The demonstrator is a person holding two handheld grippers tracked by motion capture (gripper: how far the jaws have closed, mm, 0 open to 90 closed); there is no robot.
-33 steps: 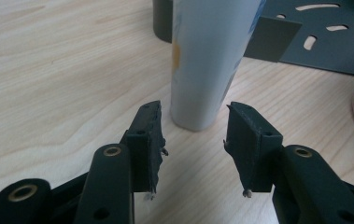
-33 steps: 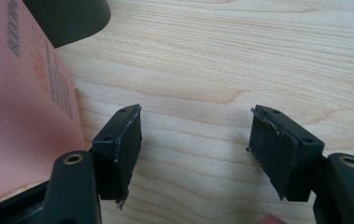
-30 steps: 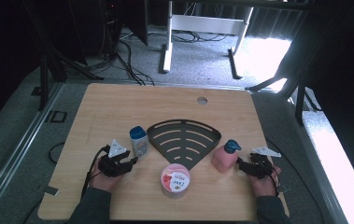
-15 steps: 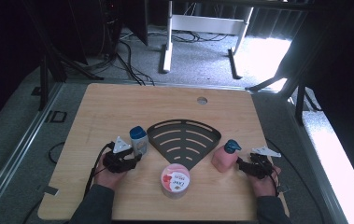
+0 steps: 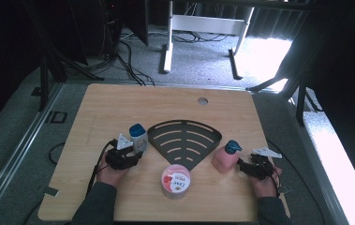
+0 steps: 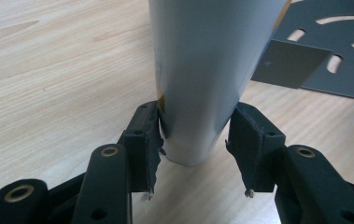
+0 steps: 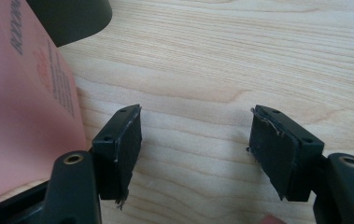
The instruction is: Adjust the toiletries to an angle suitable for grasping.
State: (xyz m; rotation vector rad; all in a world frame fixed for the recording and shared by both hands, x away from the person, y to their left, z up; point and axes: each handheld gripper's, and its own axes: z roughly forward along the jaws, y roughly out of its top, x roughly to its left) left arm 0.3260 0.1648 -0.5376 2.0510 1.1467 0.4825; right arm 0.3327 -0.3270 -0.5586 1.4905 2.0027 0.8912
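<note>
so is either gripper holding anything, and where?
The left hand-held gripper straddles the white bottle at its base: one pad touches, the other stands off. The right hand-held gripper is open beside the pink bottle.

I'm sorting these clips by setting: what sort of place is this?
Probably a lab or workshop recording space, not a home: a bare wooden table on grey carpet, loose cables on the floor, and metal stand legs behind it.

The high view looks forward and down on the whole worktop from above the person's side. Each claw camera sits low and very near: the left one faces the white bottle, the right one passes the pink bottle. Both bottles also appear from above.
</note>
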